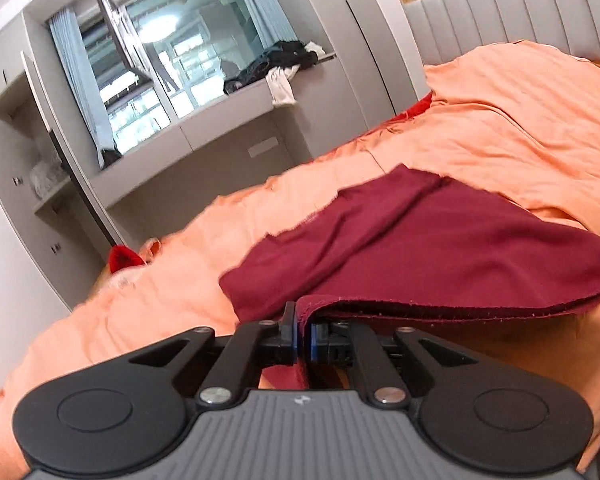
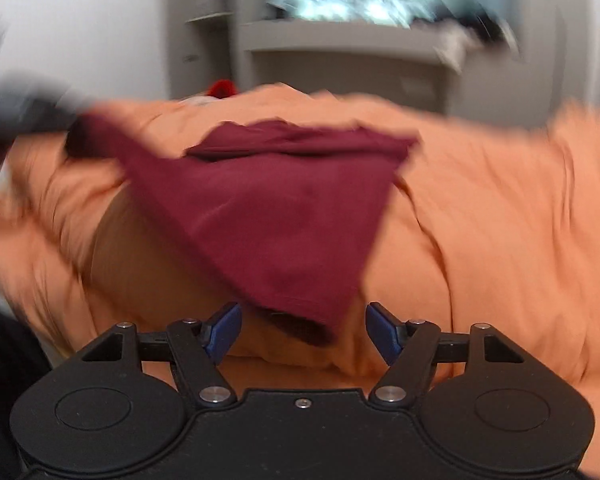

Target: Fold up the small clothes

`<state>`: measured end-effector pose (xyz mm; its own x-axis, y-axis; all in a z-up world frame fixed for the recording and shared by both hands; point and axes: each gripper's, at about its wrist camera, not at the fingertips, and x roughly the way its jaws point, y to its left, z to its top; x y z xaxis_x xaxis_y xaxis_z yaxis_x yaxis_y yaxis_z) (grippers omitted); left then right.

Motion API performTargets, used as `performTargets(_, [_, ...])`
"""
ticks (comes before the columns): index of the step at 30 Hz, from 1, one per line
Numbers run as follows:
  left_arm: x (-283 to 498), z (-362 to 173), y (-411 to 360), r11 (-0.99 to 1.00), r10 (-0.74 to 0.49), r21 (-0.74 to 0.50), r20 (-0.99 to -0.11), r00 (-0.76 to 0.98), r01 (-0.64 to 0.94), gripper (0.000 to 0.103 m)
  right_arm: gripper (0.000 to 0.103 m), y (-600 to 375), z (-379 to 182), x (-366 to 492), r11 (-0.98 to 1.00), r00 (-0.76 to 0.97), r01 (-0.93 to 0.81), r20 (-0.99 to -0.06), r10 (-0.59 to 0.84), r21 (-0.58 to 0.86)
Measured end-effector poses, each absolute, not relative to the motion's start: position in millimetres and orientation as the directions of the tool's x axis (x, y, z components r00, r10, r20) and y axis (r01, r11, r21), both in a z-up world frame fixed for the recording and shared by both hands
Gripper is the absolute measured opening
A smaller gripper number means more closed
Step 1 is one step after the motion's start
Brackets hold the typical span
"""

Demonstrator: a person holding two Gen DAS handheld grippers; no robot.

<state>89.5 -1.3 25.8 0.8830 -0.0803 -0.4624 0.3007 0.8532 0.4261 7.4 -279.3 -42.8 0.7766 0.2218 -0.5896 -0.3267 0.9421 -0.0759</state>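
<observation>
A dark red garment lies on the orange bedcover. My left gripper is shut on the garment's near hem, which is lifted off the bed. In the right wrist view the same garment hangs stretched from the upper left down to a corner just in front of my right gripper. Its blue pads stand wide apart and touch nothing; the garment's corner hangs between and just beyond them. The blurred dark shape at the upper left is the left gripper, holding the cloth's other end.
The bed has a grey padded headboard at the right. Behind it stand a window with a ledge bearing dark and white clothes, and grey cabinets with shelves on the left. A red item lies at the bed's far edge.
</observation>
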Motion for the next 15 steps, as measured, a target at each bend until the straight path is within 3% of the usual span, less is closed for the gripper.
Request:
performTargets(3, [96, 32, -2, 0.859, -0.082, 0.418, -0.461, 0.884, 0.297, 0.006, 0.071, -251, -43, -4, 0.9, 0.834, -0.362, -0.517, 0.195, -0.244])
performTargets(8, [97, 41, -4, 0.865, -0.084, 0.411, -0.447, 0.89, 0.288, 0.006, 0.064, -224, -63, 11, 0.813, 0.846, -0.396, -0.513, 0.143, -0.427])
performTargets(12, [99, 51, -2, 0.878, -0.094, 0.383, -0.449, 0.888, 0.287, 0.006, 0.061, -205, -87, 14, 0.681, 0.884, -0.394, -0.457, 0.097, -0.618])
performTargets(13, [100, 53, 0, 0.883, -0.097, 0.373, -0.45, 0.888, 0.285, 0.006, 0.055, -200, -93, 15, 0.645, 0.894, -0.384, -0.441, 0.08, -0.661])
performTargets(15, [100, 56, 5, 0.893, -0.102, 0.351, -0.452, 0.886, 0.282, 0.006, 0.031, -195, -108, 21, 0.573, 0.916, -0.336, -0.402, 0.013, -0.748])
